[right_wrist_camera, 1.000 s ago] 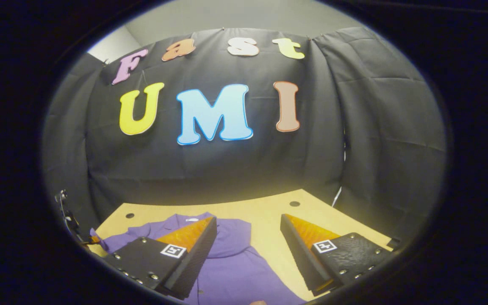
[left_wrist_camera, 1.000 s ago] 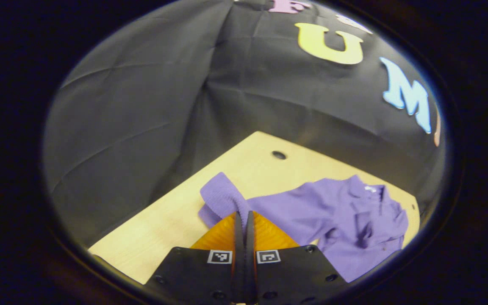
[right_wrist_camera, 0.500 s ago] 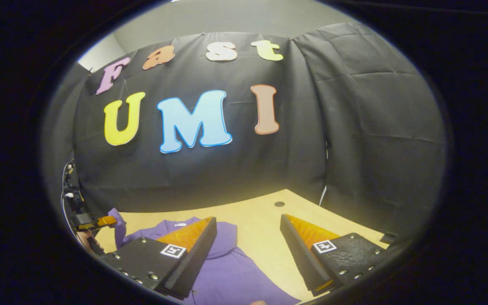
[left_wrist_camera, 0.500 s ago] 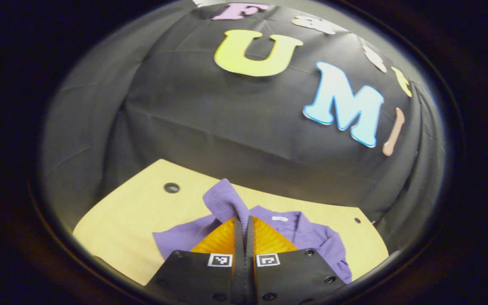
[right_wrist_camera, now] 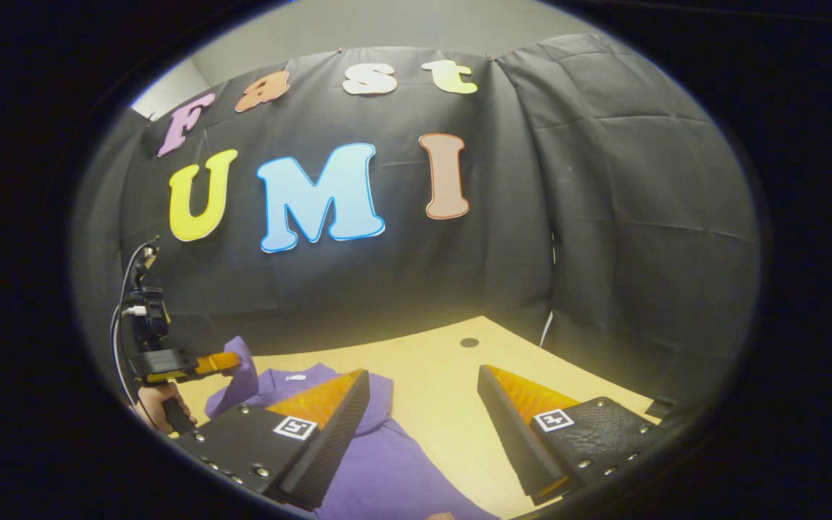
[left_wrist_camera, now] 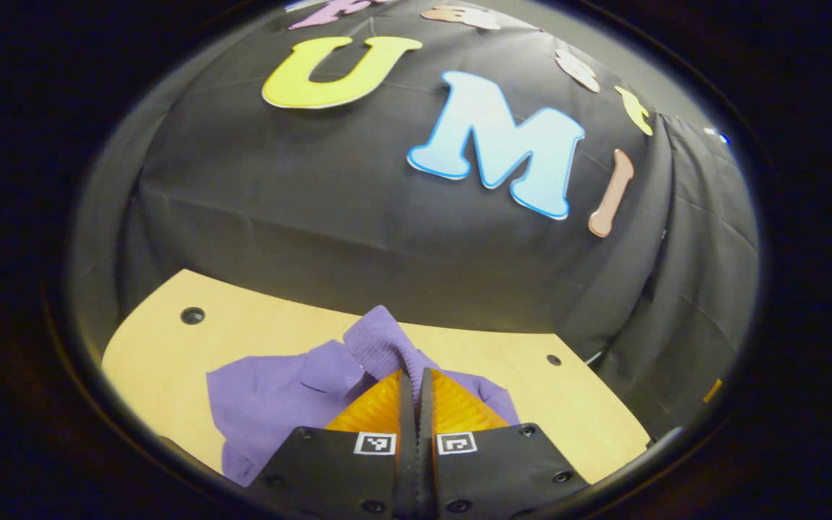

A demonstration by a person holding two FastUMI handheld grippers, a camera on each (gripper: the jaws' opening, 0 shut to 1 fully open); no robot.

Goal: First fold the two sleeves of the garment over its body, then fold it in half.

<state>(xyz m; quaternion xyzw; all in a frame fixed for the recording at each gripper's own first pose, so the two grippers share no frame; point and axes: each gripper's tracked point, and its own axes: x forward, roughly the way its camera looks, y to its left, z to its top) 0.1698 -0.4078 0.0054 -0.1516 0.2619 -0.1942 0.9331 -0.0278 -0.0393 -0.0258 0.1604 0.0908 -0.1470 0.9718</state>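
Note:
A purple garment (left_wrist_camera: 271,393) lies on the light wooden table (left_wrist_camera: 156,347). My left gripper (left_wrist_camera: 416,375) is shut on the ribbed cuff of its sleeve (left_wrist_camera: 380,343), which is lifted above the body of the garment. In the right gripper view the same garment (right_wrist_camera: 387,462) spreads under my right gripper (right_wrist_camera: 423,383), which hovers open with nothing between its fingers. The left gripper (right_wrist_camera: 232,360) appears there at far left, held by a hand (right_wrist_camera: 159,404), with the sleeve cuff (right_wrist_camera: 246,372) hanging from it.
The table (right_wrist_camera: 445,375) has small round holes (left_wrist_camera: 191,315) near its back corners and another hole (right_wrist_camera: 469,341) by the right side. Black cloth walls close off the back and sides. Bare wood lies to the right of the garment.
My left gripper has swung rightward over the garment, carrying the sleeve cuff with it. In the right gripper view the left gripper has risen and come nearer. The right gripper has stayed open.

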